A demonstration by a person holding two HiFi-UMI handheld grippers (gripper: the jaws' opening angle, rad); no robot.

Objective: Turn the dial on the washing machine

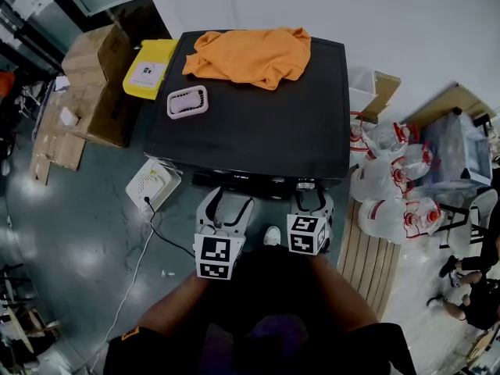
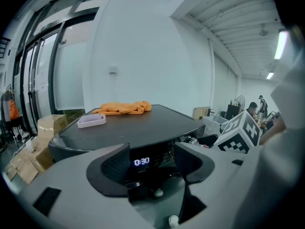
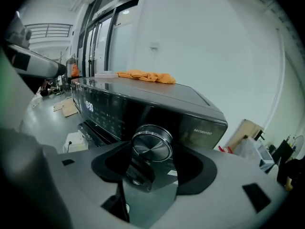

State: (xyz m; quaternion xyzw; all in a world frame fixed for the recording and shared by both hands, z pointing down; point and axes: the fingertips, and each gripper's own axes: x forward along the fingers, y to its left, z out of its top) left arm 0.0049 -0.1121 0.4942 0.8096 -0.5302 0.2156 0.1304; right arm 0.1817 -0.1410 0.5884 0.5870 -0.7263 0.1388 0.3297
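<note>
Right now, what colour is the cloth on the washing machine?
Orange cloth; clearest in head view.

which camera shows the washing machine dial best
The right gripper view: the dial sits close and centred, metal face showing. The head view looks down on the machine's lid, barely catching the dial. The left gripper view shows the lit clock, not clearly the dial.

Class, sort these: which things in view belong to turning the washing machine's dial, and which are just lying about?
Belongs: washing machine; dial; right gripper, open fingers either side of it.
Lying about: orange cloth; pink tray; yellow box; cardboard boxes; plastic bags.
</note>
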